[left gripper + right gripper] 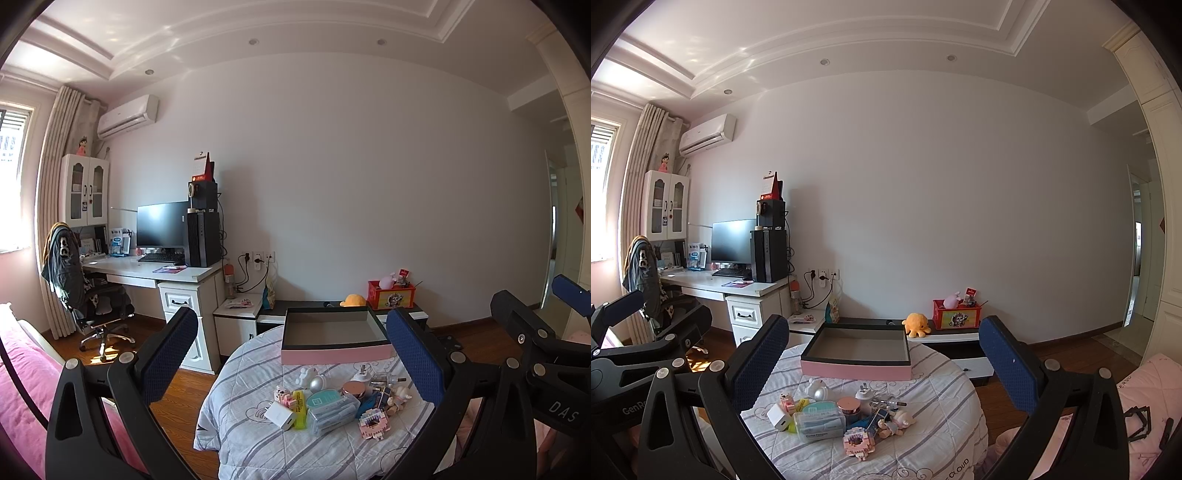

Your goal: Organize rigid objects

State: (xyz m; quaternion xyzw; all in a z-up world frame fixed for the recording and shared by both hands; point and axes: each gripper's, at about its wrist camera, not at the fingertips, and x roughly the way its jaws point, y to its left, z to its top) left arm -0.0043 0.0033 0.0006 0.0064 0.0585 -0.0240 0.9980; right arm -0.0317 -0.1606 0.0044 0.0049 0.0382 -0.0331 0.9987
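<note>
A pile of small rigid items lies on a round table covered with a striped quilt [258, 443] [942, 424]: a white charger cube [281, 415] [778, 417], a clear floss box [332, 408] [820, 424], a pink block figure [373, 424] [857, 442], a rose-gold jar [353, 388] [848, 405]. Behind them stands an empty pink-sided box [334, 356] [857, 369]. My left gripper [291, 354] and my right gripper [882, 360] both hover open above the table, holding nothing. The right gripper shows at the left view's right edge.
A white desk [147, 271] [713, 282] with monitor, computer tower and office chair [92, 295] stands to the left. A low cabinet behind the table carries a yellow plush [916, 324] and a red toy box [391, 295] [956, 314]. A pink bed [22, 369] lies at the left.
</note>
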